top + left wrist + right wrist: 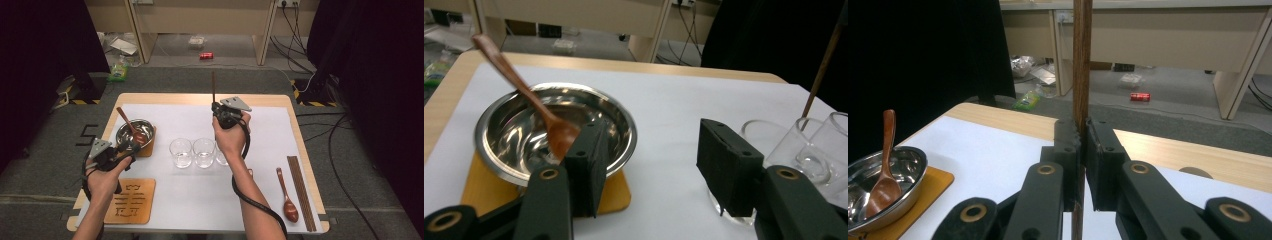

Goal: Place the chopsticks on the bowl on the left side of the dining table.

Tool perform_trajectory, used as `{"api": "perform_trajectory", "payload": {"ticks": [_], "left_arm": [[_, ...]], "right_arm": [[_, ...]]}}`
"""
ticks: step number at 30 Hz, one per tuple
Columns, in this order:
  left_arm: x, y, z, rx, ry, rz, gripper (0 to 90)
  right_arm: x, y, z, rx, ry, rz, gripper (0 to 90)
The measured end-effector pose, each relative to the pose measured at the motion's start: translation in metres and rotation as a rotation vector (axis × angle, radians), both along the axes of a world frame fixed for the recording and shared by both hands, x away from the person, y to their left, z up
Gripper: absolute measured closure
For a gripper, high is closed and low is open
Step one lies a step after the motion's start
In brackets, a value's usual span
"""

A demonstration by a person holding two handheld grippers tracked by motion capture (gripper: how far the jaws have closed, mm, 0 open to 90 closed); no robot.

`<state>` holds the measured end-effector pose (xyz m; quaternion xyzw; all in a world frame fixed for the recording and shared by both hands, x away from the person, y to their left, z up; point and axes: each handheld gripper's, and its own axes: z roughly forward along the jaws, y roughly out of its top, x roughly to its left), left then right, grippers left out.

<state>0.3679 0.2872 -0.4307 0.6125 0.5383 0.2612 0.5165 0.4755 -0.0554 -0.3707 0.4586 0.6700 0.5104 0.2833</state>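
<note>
right gripper (pixel 216 106) fingers clamped on upright chopstick (pixel 213 86) above the glasses (pixel 204 152), likely to drop in; left gripper (pixel 131 148) fingers open, empty, by bowl (pixel 131 131) near surface's left edge

Second wooden spoon (pixel 288 196) beside chopsticks (pixel 301 192) at table's right edge; carved wooden coaster (pixel 130 201) near left.
</note>
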Motion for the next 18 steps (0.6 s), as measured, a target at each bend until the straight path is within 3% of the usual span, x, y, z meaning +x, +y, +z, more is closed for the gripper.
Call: {"api": "perform_trajectory", "payload": {"ticks": [4,8,18], "left_arm": [[0.017,-0.015,0.007,0.001,0.0,-0.05,46.2],[0.033,-0.033,0.023,-0.002,-0.018,-0.108,45.9],[0.08,-0.077,0.065,0.008,-0.102,-0.207,46.3]], "right_arm": [[-0.001,-0.001,0.0,0.001,-0.001,0.004,84.6],[0.0,-0.002,-0.002,0.005,-0.004,0.008,84.6],[-0.001,0.008,-0.006,0.006,0.0,0.043,84.6]]}}
